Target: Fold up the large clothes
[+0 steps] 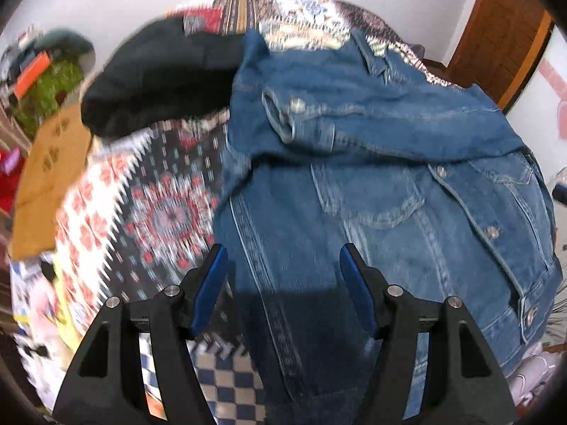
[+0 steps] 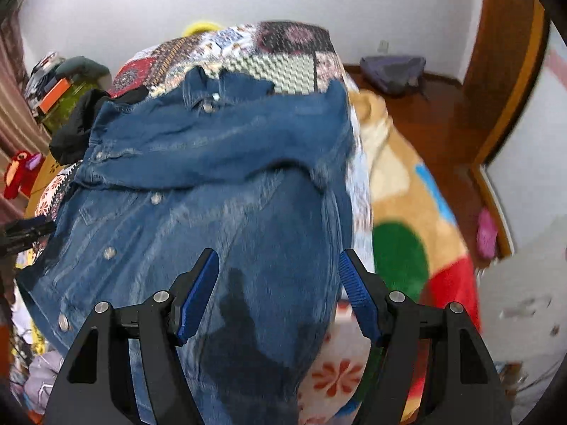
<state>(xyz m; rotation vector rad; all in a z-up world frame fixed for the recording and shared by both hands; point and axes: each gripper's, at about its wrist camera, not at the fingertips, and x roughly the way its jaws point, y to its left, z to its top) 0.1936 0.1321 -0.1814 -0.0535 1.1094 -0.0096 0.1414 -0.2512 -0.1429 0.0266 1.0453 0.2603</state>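
A blue denim jacket (image 1: 372,177) lies front up on a patterned bedspread (image 1: 159,205), with a sleeve folded across its chest. It also shows in the right wrist view (image 2: 219,191). My left gripper (image 1: 283,258) is open and empty, hovering above the jacket's lower left part. My right gripper (image 2: 280,262) is open and empty above the jacket's lower right part. Both views are blurred by motion.
A black garment (image 1: 159,81) lies on the bed left of the jacket. A colourful fleece blanket (image 2: 418,230) hangs at the bed's right side. A cluttered shelf (image 1: 42,78) stands at the left. Wooden floor and a door frame (image 2: 503,71) are at the right.
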